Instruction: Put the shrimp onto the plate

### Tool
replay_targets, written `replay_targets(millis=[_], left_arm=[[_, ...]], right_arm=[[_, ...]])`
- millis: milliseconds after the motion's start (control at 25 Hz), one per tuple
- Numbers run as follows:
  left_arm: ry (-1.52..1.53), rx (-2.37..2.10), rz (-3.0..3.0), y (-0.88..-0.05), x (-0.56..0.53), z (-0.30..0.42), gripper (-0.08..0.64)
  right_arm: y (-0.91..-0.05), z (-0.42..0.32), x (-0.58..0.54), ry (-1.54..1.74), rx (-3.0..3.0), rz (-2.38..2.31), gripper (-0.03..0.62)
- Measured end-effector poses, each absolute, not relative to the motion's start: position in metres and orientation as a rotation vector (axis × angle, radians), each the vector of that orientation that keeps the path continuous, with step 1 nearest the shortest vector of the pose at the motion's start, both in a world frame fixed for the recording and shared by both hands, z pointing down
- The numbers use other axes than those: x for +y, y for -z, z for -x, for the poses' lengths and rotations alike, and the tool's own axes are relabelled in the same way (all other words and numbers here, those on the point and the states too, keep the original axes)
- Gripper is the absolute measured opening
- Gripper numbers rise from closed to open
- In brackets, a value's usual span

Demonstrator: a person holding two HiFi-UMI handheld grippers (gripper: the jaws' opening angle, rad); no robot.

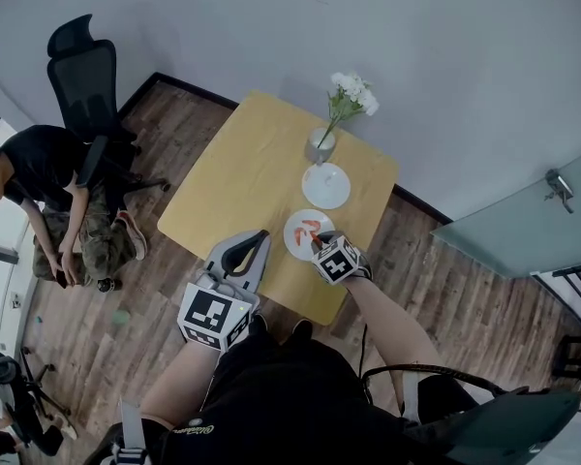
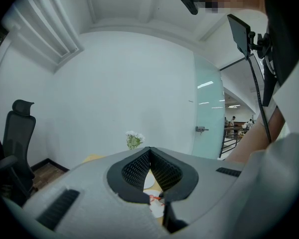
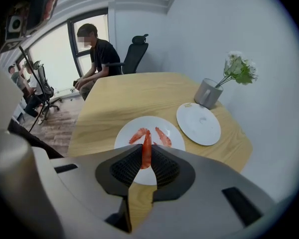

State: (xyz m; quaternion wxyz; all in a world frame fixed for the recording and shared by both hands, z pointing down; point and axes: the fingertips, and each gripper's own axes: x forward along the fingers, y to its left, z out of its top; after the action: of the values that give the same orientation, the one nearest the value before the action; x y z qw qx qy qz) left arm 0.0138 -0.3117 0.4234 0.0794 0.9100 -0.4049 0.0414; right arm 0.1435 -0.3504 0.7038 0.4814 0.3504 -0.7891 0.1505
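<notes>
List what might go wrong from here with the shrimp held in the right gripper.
1. The right gripper pinches a slim shrimp above the near plate. It may slip out and land on the table.
2. Released here, it would likely drop onto the two other shrimp lying on that plate.
3. The empty plate sits close beside the vase, so a reach there might knock the vase over.
</notes>
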Motion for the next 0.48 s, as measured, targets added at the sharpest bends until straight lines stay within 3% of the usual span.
replay_targets(millis=[480], left_arm=[[-0.144,-1.247,-2.692,-0.432,-0.313,-0.003,0.003]], right_arm=[[-0.730,-0.145,-0.355,-0.300,-1.837,-0.713,0.055]])
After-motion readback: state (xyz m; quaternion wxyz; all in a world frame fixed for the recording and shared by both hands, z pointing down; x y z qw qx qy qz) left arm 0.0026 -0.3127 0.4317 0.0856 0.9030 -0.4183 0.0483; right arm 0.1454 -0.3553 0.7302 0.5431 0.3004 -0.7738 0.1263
